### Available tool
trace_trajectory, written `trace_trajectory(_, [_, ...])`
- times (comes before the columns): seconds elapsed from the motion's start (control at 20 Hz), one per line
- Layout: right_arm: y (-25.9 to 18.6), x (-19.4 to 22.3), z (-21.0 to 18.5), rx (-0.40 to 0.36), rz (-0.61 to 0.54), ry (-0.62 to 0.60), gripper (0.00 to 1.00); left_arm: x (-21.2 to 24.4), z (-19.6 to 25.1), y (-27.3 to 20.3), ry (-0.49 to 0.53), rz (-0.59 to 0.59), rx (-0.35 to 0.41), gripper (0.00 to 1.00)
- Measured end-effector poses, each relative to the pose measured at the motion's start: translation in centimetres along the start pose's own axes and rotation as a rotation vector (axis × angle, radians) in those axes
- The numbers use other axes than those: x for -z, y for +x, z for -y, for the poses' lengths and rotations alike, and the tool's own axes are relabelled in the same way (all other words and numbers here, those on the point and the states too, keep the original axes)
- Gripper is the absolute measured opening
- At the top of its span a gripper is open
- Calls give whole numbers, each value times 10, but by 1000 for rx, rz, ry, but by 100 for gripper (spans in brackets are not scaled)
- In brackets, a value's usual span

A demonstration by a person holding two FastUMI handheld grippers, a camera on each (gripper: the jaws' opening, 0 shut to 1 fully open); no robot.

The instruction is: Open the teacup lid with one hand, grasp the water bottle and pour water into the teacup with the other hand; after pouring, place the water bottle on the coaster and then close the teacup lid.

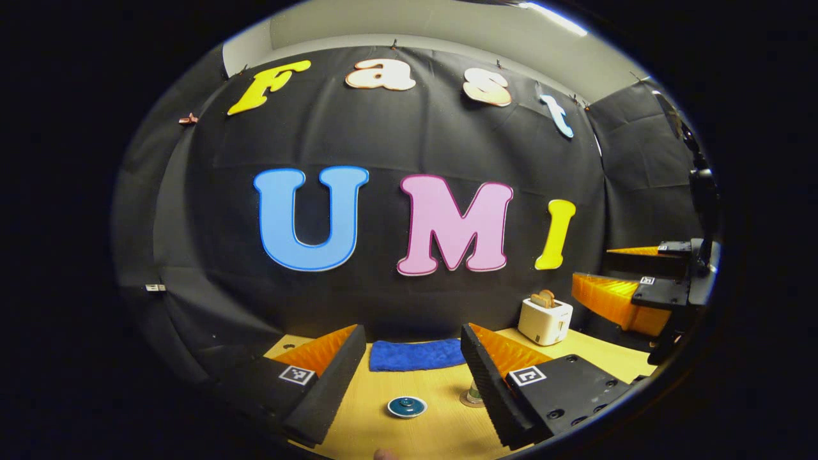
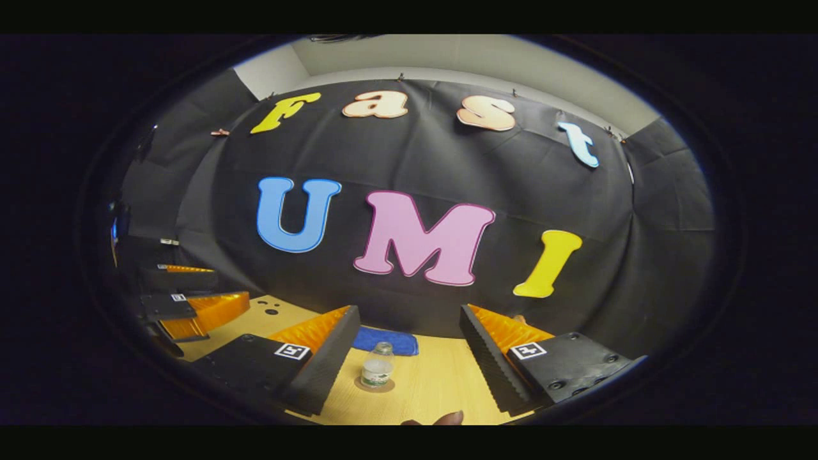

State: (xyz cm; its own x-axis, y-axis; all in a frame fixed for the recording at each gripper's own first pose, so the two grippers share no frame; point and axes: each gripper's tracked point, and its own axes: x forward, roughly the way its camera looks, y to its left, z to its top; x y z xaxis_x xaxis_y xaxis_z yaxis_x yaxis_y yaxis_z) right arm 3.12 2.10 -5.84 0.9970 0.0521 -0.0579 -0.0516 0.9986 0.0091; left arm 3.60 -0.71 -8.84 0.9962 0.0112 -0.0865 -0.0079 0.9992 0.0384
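Black cloth hangs as the back wall of the booth, with a pale ceiling strip along the top of both views, and a light wooden table (image 1: 434,434) fills the bottom of each frame. At the table's far edge, against the cloth, lies a folded blue towel (image 1: 416,354), and toward the lower right of the left gripper view stands a white toaster (image 1: 544,321) with slices of bread poking out of it. In that same view the left gripper (image 1: 409,377) is raised above the table with its fingers spread wide and nothing between them; the teacup lid (image 1: 407,406), a round blue-green disc with a small knob, sits low in the frame in the gap between the fingers, and whether a cup is under it cannot be told. Just right of it, partly hidden behind the gripper's right-hand finger, the water bottle (image 1: 473,392) stands upright on a round coaster (image 1: 468,402). The right gripper (image 1: 617,281) shows at the right edge, held in the air. In the right gripper view its fingers are likewise spread and empty, and the bottle on its coaster stands at lower centre, near the left-hand finger.
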Motion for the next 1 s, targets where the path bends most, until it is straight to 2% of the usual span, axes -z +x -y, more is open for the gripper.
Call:
trace_trajectory(0.25, [28,57,-5,-8,-16,-12,96,73,-9,43,21,-31,-25,92])
trace_trajectory(0.6, [63,131,-7,1,-19,20,98,187,-20,89,-22,-94,-71,90])
trace_trajectory(0.8, [71,156,-7,5,-25,8,98,227,-17,108,-2,-120,-70,90])
trace_trajectory(0.9, [73,167,-8,3,-33,7,98,241,-14,119,15,-130,-63,87])
trace_trajectory(1.0, [74,172,-9,-3,-39,0,98,246,-16,126,35,-132,-71,80])
